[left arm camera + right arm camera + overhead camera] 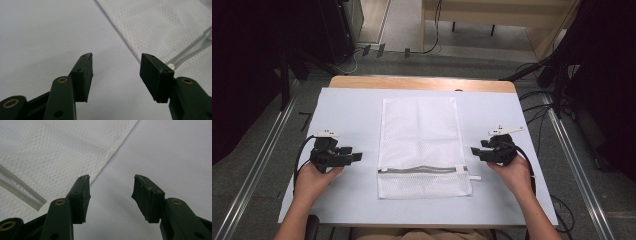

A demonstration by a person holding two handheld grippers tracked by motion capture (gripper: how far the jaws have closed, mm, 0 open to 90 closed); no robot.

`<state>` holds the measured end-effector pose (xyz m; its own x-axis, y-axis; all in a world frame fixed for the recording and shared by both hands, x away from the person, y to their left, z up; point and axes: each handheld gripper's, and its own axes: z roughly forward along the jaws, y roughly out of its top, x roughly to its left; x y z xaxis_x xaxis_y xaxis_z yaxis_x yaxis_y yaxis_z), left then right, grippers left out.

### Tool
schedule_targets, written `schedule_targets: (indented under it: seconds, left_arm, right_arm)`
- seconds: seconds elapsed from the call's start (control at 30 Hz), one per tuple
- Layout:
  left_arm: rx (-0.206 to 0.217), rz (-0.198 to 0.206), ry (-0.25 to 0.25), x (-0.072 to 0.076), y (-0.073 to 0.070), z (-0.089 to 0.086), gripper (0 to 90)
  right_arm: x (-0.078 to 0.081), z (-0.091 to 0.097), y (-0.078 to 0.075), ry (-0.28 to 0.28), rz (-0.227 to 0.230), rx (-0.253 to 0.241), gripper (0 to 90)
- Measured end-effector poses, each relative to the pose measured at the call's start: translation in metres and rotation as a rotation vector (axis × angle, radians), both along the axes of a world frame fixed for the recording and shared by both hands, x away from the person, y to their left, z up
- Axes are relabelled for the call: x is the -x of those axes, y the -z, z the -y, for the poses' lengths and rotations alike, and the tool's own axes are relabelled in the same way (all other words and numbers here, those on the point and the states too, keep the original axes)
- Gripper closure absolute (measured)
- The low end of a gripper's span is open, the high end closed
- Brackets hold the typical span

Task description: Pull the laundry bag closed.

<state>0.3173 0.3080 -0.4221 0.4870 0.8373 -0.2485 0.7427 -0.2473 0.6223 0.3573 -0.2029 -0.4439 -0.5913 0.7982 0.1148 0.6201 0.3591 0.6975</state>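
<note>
A wooden table (422,83) stands in the middle of the high view, and a white sheet (347,120) covers most of its top. The floor (257,150) around it is grey. A shiny metal rail (259,160) runs along the floor on the left, and another rail (579,175) runs on the right. Black cables (537,107) lie on the floor at the right. The upper corners are very dark, maybe black curtains. At the top, light wooden furniture (492,15) stands on a paler floor.
</note>
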Motion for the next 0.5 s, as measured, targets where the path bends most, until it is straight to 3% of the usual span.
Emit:
schedule_targets:
  seconds: [0.17,0.5]
  left_arm:
    - [0.001,-0.012,0.003,-0.0012,0.0013,0.0002,40.4]
    - [0.01,-0.022,0.011,-0.0015,0.0016,-0.0001,40.6]
  right_arm:
    - [0.0011,-0.001,0.0001,-0.008,-0.012,0.001,49.3]
    - [0.0019,-0.0016,-0.0004,-0.01,-0.041,-0.006,54.1]
